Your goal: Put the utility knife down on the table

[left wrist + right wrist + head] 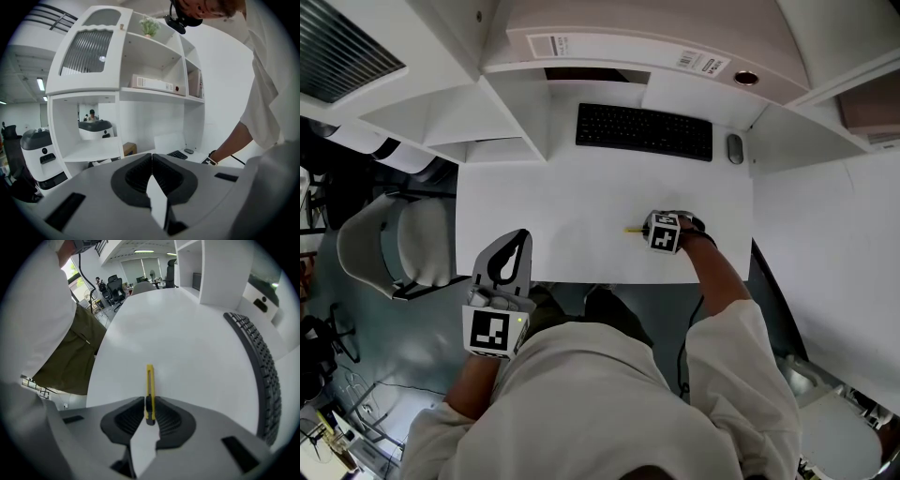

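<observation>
1. Your right gripper (149,401) points steeply down, its jaws narrow and closed on the dark end of the yellow knife (149,385).
2. The knife stretches out along the white surface (562,206); you cannot tell whether it touches.
3. The keyboard (644,131) and mouse (735,148) sit at the back, well apart from the knife.
4. Your left gripper (521,236) hangs at the surface's front edge, jaws together, empty.
</observation>
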